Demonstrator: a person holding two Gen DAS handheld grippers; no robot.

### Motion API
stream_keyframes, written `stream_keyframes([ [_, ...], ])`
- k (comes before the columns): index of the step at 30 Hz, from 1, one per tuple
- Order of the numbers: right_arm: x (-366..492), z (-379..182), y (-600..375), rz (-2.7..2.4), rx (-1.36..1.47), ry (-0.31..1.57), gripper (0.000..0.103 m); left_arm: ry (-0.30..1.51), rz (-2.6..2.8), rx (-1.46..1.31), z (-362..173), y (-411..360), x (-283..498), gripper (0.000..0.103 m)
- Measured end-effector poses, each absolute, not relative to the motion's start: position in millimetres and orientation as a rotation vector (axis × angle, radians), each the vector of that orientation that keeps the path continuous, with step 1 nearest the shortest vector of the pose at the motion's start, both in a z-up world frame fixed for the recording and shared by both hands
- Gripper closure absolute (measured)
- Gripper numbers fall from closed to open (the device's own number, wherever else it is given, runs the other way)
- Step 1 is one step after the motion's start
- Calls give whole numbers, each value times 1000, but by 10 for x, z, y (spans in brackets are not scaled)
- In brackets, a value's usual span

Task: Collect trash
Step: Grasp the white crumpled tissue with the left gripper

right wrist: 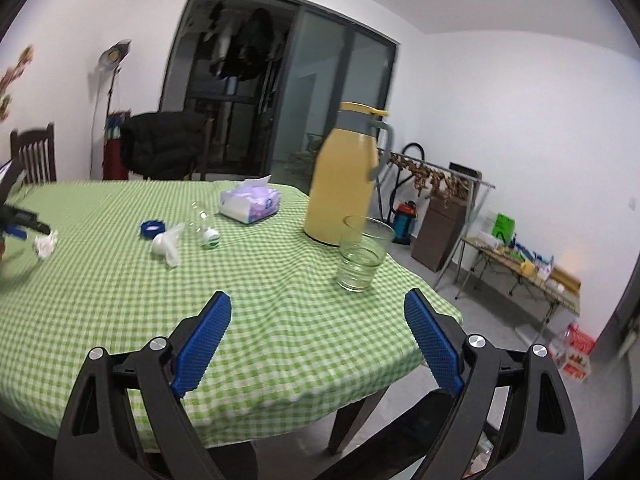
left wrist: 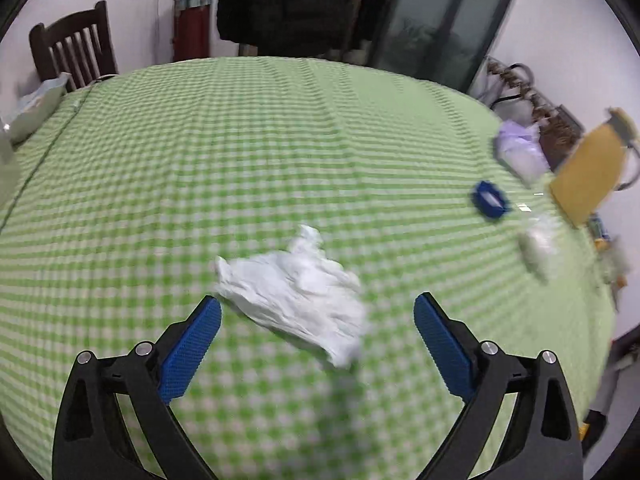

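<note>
A crumpled white tissue [left wrist: 296, 292] lies on the green checked tablecloth [left wrist: 240, 140]. My left gripper [left wrist: 317, 302] points down at it, open wide, one blue pad on each side of the tissue and neither pressing on it. In the right wrist view the same tissue [right wrist: 45, 245] sits far left, under the blurred left gripper [right wrist: 28, 226]. More litter lies mid-table: a blue cap [right wrist: 152, 228], a clear plastic bottle [right wrist: 202, 224] and a white crumpled wrapper [right wrist: 168, 246]. My right gripper [right wrist: 318, 304] hangs open over the table's near corner, with nothing between its fingers.
A yellow jug [right wrist: 344, 180] and a drinking glass [right wrist: 364, 256] stand near the table's right edge. A purple tissue pack [right wrist: 250, 202] lies behind the litter. A dark wooden chair [left wrist: 76, 48] stands at the far side, and a low cluttered table [right wrist: 532, 268] on the floor at right.
</note>
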State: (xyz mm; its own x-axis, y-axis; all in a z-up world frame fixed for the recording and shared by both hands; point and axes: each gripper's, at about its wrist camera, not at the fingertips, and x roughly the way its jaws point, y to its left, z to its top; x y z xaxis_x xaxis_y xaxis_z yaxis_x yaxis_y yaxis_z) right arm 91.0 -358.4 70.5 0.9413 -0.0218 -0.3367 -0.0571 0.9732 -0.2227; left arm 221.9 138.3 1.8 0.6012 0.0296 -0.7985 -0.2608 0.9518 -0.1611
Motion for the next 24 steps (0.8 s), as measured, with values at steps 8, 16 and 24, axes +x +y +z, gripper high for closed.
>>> stream_keyframes([
  [8, 959, 562, -3374, 33, -368, 377, 18, 887, 180, -256, -226, 1304, 2368, 27],
  [16, 1291, 561, -3077, 95, -312, 421, 18, 869, 149, -159, -333, 929, 2410, 86],
  [24, 2036, 400, -2579, 222, -113, 578, 18, 738, 116, -298, -88, 1150, 2344, 93],
])
